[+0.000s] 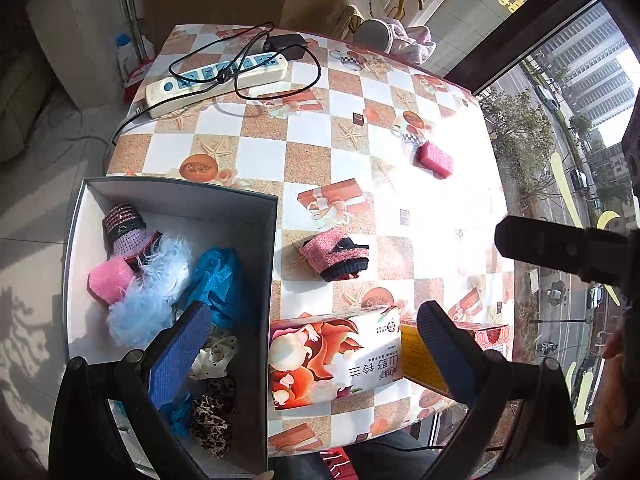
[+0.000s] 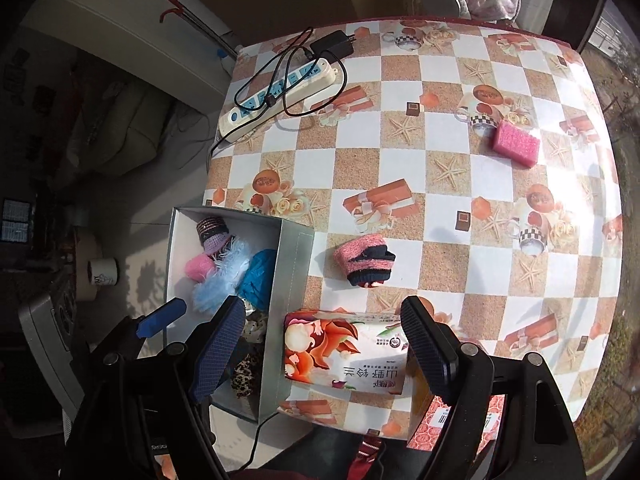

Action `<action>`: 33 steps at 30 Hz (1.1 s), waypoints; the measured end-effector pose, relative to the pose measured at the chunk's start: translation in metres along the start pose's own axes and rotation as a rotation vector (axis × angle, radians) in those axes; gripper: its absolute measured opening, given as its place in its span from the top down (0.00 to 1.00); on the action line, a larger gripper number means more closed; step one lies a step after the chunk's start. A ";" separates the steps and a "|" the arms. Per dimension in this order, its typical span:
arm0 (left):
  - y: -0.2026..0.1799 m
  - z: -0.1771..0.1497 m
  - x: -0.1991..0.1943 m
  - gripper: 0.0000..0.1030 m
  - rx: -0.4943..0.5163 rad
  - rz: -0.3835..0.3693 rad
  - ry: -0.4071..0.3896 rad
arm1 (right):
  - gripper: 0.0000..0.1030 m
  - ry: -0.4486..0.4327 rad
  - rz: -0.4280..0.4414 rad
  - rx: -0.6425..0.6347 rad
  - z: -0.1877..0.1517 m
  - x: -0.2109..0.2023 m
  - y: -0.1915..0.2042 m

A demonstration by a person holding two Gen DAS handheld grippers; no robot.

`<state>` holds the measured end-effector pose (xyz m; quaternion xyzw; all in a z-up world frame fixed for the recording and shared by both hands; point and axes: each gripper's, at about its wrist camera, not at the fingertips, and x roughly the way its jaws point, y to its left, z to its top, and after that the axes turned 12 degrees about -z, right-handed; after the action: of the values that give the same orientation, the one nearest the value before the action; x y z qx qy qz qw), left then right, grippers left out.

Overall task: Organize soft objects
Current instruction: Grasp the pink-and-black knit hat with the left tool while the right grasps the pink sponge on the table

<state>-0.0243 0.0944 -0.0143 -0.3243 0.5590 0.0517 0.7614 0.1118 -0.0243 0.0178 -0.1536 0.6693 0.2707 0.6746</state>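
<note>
A grey box (image 1: 269, 272) stands on the table's left edge. In it lie a knitted hat (image 1: 124, 226), a pink sponge (image 1: 109, 282), a pale blue fluffy piece (image 1: 154, 292), a blue cloth (image 1: 224, 280) and a leopard scrunchie (image 1: 212, 420). A rolled pink-and-black sock (image 1: 334, 256) lies on the tablecloth just right of the box. A second pink sponge (image 1: 435, 159) sits farther out. My left gripper (image 1: 312, 354) is open wide, one finger over the box, the other past a tissue pack (image 1: 332, 360). My right gripper (image 2: 324, 346) is open above the same pack (image 2: 344, 352), holding nothing.
A white power strip (image 1: 216, 80) with a looped black cable and an adapter (image 1: 288, 44) lies at the table's far left corner. A yellow-and-red carton (image 2: 432, 420) sits by the tissue pack at the near edge. A window runs along the right side.
</note>
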 end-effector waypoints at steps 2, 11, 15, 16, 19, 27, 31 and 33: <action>-0.017 0.009 0.021 0.00 0.033 0.024 0.056 | 0.21 -0.025 -0.027 0.036 -0.001 -0.009 -0.026; -0.053 0.037 0.127 0.00 0.011 0.076 0.294 | 0.21 -0.024 -0.029 0.208 -0.013 -0.011 -0.124; -0.054 0.040 0.167 0.00 0.014 0.188 0.358 | 0.21 0.007 -0.022 0.237 -0.020 0.001 -0.150; -0.052 0.039 0.173 0.00 0.012 0.210 0.368 | 0.21 0.013 -0.022 0.241 -0.021 0.003 -0.156; -0.046 0.038 0.192 0.00 -0.011 0.248 0.406 | 0.21 0.035 -0.011 0.258 -0.023 0.013 -0.171; -0.030 0.039 0.223 0.00 -0.056 0.296 0.462 | 0.21 0.096 -0.008 0.248 -0.016 0.041 -0.196; -0.021 0.038 0.228 0.00 -0.096 0.303 0.468 | 0.21 0.112 -0.010 0.240 -0.001 0.057 -0.201; -0.018 0.038 0.229 0.00 -0.114 0.303 0.464 | 0.21 0.113 -0.021 0.242 0.012 0.068 -0.203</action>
<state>0.0994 0.0366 -0.2032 -0.2823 0.7568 0.1206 0.5771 0.2348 -0.1698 -0.0797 -0.0931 0.7325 0.1721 0.6521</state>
